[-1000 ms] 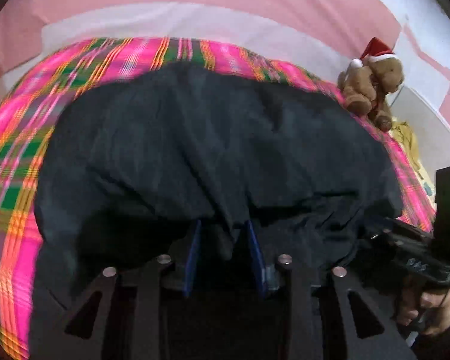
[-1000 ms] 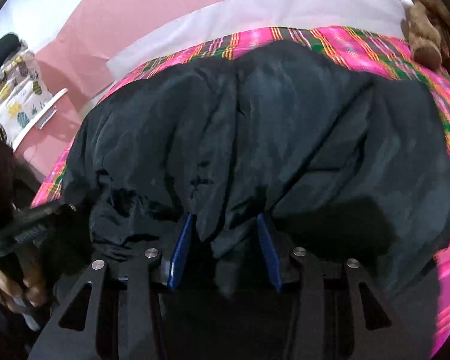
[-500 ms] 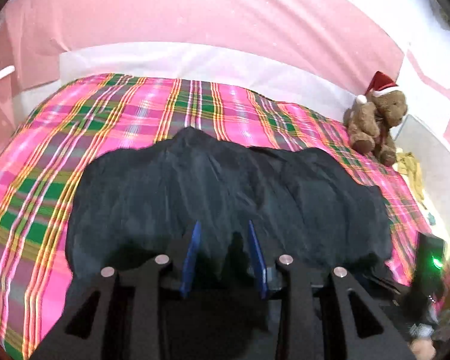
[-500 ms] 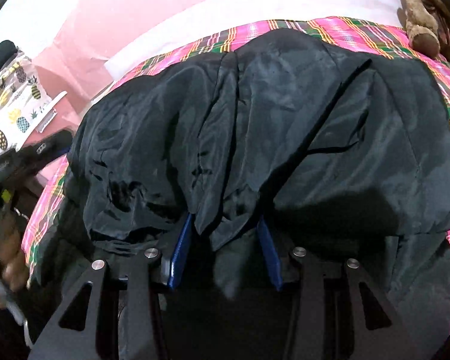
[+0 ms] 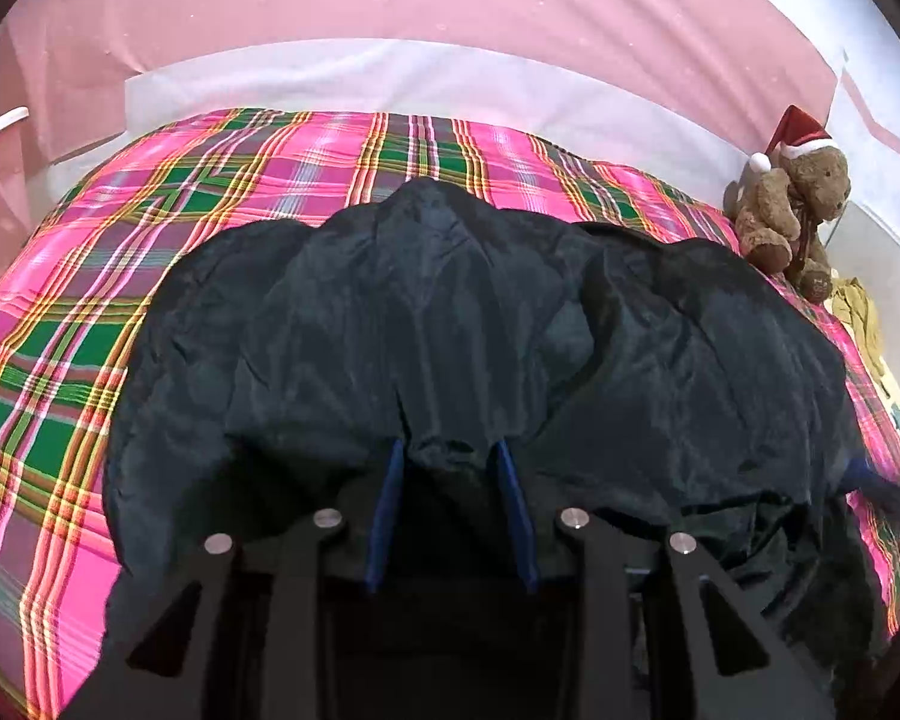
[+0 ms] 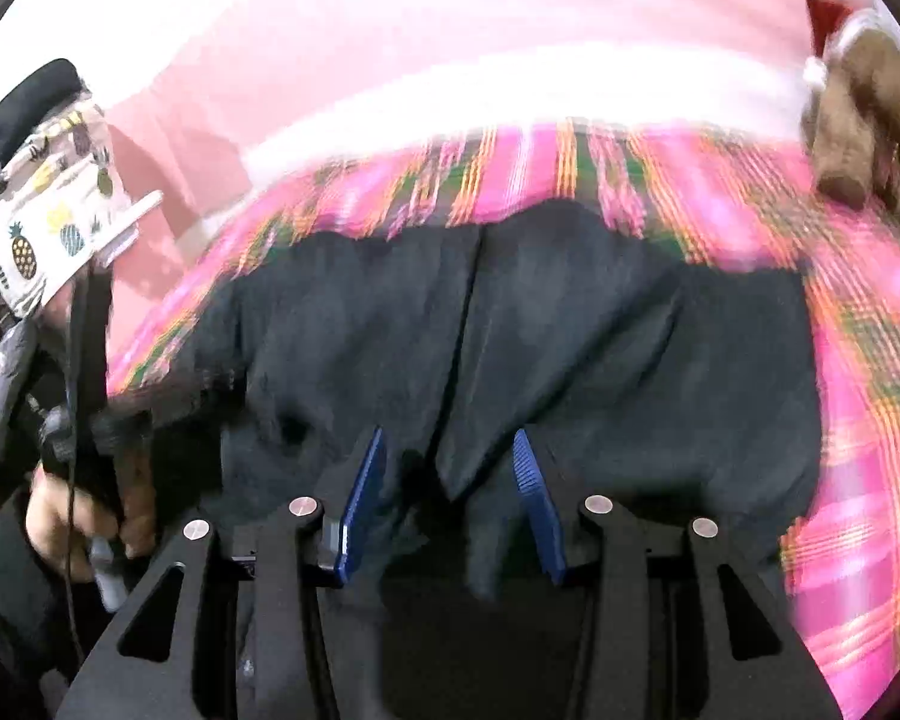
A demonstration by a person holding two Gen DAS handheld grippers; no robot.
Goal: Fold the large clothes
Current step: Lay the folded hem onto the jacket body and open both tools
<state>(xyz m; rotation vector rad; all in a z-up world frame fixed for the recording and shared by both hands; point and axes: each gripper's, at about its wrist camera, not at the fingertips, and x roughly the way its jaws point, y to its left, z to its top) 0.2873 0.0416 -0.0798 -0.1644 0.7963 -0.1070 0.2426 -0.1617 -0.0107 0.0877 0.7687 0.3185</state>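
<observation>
While we are holding the near hem of the black garment (image 5: 510, 324) in both grippers, we are treating one relation as governing: the cloth is lying ahead of the fingers, spreading away from us across the plaid bedspread (image 5: 78, 324) toward the far edge of the bed; its long axis is running across the bed, from the left edge toward the right edge where the teddy bear (image 5: 792, 210) is sitting. The left gripper (image 5: 450, 480) is clamping a bunched fold between its blue pads, the jaws standing narrowly apart with fabric filling the gap; the right gripper (image 6: 450, 480) is likewise pinching a hanging fold, its jaws a little wider, cloth draping between and below them. In the right wrist view, which is blurring, we are seeing the person's left hand (image 6: 78, 516) low at the left, so the two grips are sitting side by side along the same near hem. We are judging that neither hand is nearer the far edge; the coming move is therefore calling for both to carry the hem forward together, keeping it parallel to the near edge of the bed; uneven travel is risking a skewed fold.
</observation>
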